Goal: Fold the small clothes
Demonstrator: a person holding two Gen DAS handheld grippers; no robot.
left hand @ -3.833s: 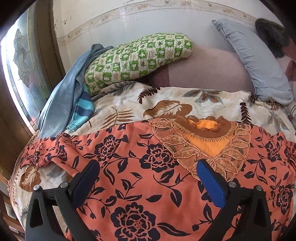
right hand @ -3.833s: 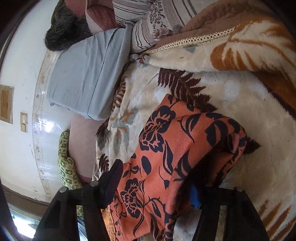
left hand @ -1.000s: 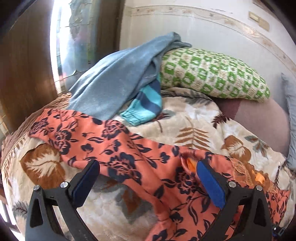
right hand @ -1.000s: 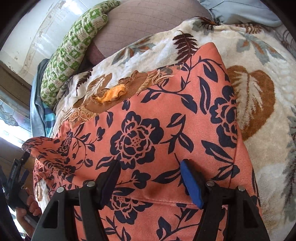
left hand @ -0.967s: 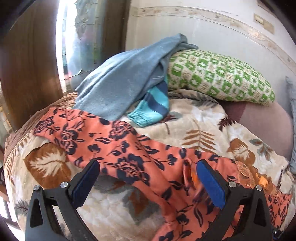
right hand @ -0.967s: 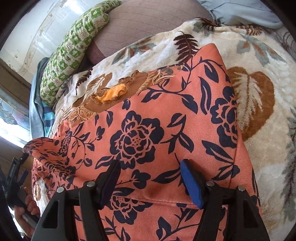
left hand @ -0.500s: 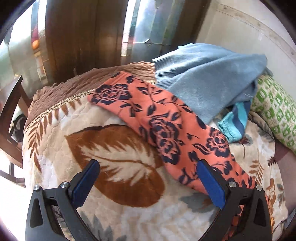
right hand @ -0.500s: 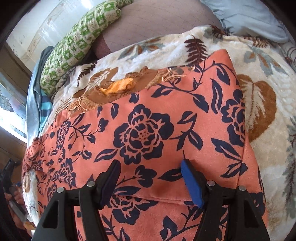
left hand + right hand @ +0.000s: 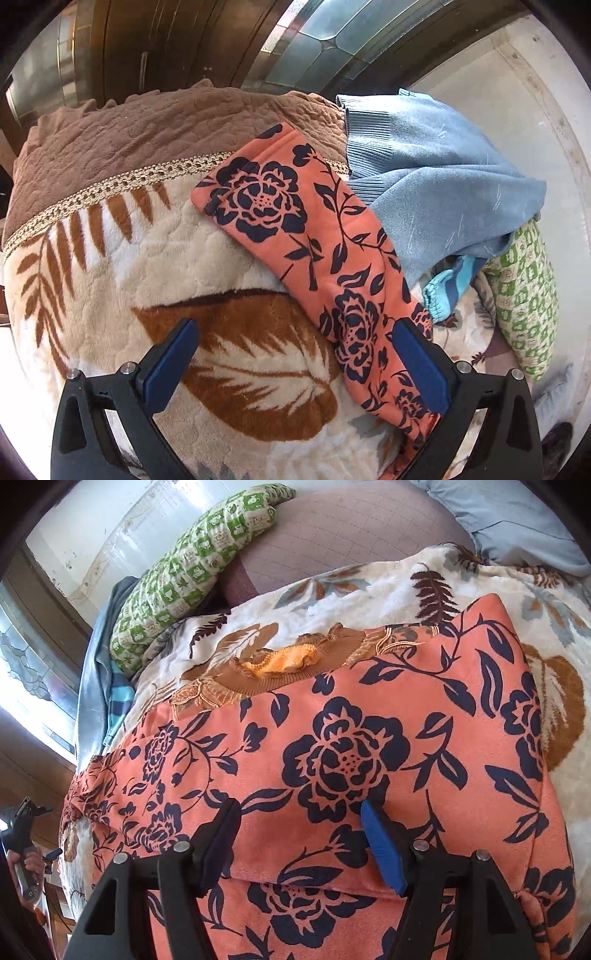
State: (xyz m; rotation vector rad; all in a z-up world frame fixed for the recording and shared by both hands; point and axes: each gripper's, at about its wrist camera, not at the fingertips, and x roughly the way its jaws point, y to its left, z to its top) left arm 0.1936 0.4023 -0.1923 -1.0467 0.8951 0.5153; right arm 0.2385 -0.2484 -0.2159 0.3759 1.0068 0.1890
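Though spread across a bed, the item catalogued is one orange floral top (image 9: 332, 760), its body lying flat on the plush blanket (image 9: 229, 369), one long sleeve (image 9: 303, 229) running out toward the blanket's brown border.

Handling (judged): light, limp, suede-like knit; it should drape and crease readily and is not fragile. The nap probably grips the plush, so dragging may bunch it. Best holds look like the sleeve's cuff end or a hem edge, where the fabric is doubled and firmer.

Materials and shapes: navy rose-and-vine print on coral ground; brown ribbed neckline (image 9: 295, 664) with gold embroidery and orange lining. Blanket is thick, quilted, cream with rust leaf motifs and a braided trim.

Left tool (image 9: 295, 365): jaws spread wide, holding nothing, poised above blanket and sleeve; its right blue pad overlaps the sleeve in the view, contact uncertain.

Right tool (image 9: 299, 842): jaws apart, holding nothing, poised over the top's body near a folded edge.

Adjacent: blue sweater (image 9: 443, 184) touching the sleeve; striped teal garment (image 9: 447, 284); green checked pillow (image 9: 195, 561); grey-blue pillow (image 9: 517, 517).
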